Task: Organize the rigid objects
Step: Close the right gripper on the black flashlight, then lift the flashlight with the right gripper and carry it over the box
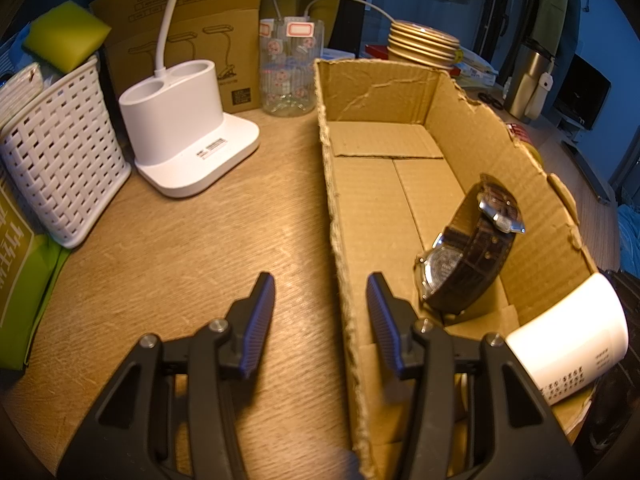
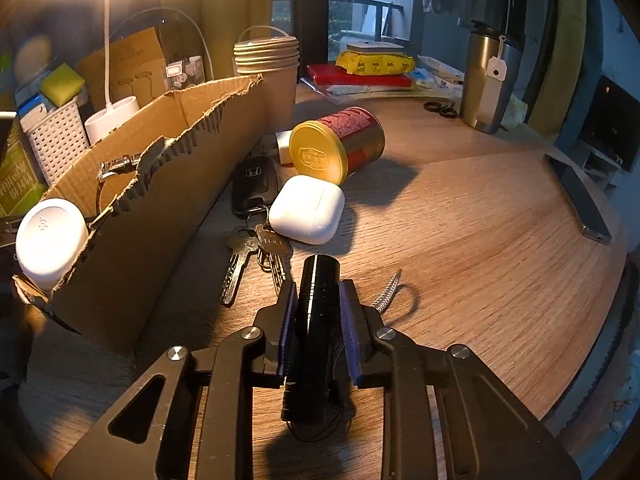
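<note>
An open cardboard box lies on the wooden desk; it also shows in the right wrist view. Inside it are a brown-strapped wristwatch and a white bottle, which also shows in the right wrist view. My left gripper is open and empty, straddling the box's left wall. My right gripper is shut on a black cylinder, a small flashlight with a cord, just above the desk. Ahead of it lie a car key with a key bunch, a white earbud case and a red tin with a gold lid.
A white lamp base, a white woven basket and a printed glass jar stand left of the box. A stack of paper bowls, a steel tumbler, scissors and a phone are on the right side.
</note>
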The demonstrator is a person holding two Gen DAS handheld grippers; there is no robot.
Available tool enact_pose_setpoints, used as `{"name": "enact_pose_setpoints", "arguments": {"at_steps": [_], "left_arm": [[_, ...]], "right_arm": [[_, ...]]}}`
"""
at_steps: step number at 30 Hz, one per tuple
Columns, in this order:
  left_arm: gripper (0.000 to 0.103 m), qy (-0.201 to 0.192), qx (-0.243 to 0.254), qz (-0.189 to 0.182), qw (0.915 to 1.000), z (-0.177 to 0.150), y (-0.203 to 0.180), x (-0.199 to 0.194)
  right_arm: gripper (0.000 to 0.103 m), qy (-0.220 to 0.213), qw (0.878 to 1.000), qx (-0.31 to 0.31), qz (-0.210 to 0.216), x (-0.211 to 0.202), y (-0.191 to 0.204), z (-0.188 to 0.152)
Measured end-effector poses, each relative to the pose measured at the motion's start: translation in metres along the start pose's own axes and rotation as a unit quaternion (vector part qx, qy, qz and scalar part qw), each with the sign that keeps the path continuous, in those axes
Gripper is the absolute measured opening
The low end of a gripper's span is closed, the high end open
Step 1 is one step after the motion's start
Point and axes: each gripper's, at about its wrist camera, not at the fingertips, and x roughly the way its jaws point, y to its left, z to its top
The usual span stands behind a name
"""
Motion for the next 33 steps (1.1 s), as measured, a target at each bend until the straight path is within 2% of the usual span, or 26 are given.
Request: {"name": "enact_pose_setpoints", "arguments": {"at_steps": [9,33], "left_arm": [[0.05,0.0,0.0,0.0,1.0,0.0,0.0,0.0],[0.05,0.0,0.0,0.0,1.0,0.0,0.0,0.0]], "right_arm": [[0.022,-0.033,0.999,0.031,0.015,-0.018,-0.014,0.007],[0.022,-0.099,0.994,0.04,0.031,-0.062,-0.01,0.03]]}}
